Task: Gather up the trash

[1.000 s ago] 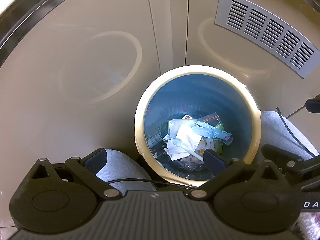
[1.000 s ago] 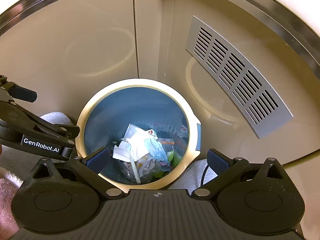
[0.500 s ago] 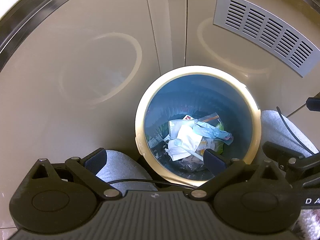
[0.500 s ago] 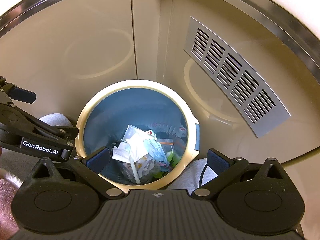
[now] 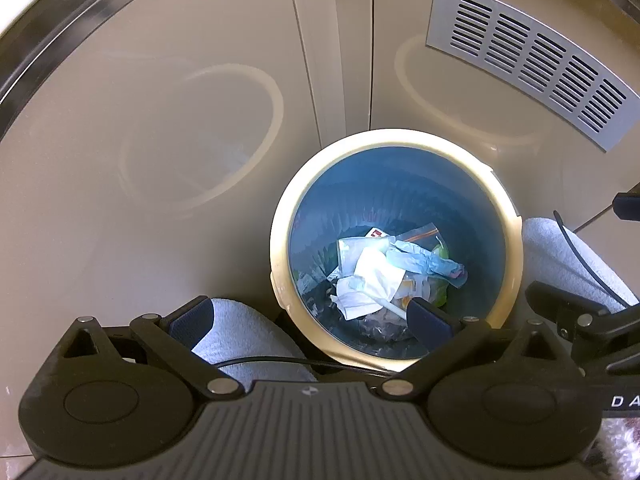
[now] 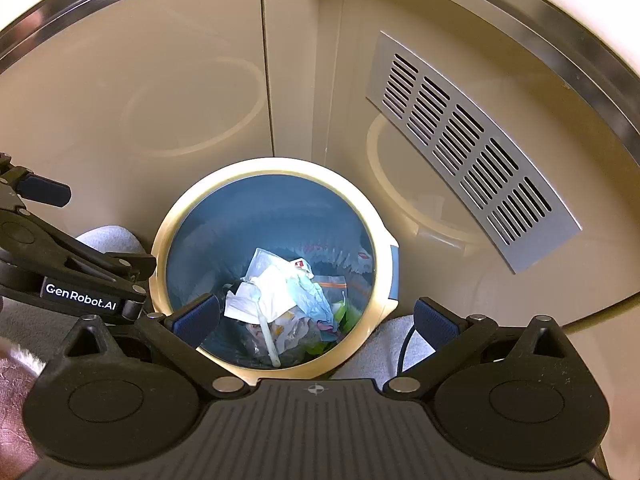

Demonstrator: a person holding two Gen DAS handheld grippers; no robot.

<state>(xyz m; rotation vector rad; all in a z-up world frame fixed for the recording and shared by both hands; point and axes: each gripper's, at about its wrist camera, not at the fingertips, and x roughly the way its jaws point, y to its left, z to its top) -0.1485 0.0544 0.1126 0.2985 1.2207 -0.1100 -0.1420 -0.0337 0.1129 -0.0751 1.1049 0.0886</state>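
Note:
A round bin with a cream rim [image 5: 280, 240] [image 6: 160, 248] and a blue liner stands on the floor in a corner of beige cabinet doors. At its bottom lies trash [image 5: 384, 276] [image 6: 280, 300]: white paper, a blue glove, a clear zip bag, green scraps. My left gripper [image 5: 310, 320] hovers above the bin's near rim, open and empty. My right gripper [image 6: 316, 316] hangs over the bin's near side, open too, nothing between its fingers. The left gripper's body [image 6: 80, 276] shows at the right wrist view's left edge.
Beige cabinet doors [image 5: 160, 140] rise behind the bin, one with a metal vent grille [image 5: 528, 60] [image 6: 472, 152] on the right. Grey slippered feet [image 5: 240, 336] [image 5: 560, 256] flank the bin. A black cable [image 5: 280, 360] crosses below the left gripper.
Both views have shifted only slightly; the bin and the trash lie as before. Both grippers stay open.

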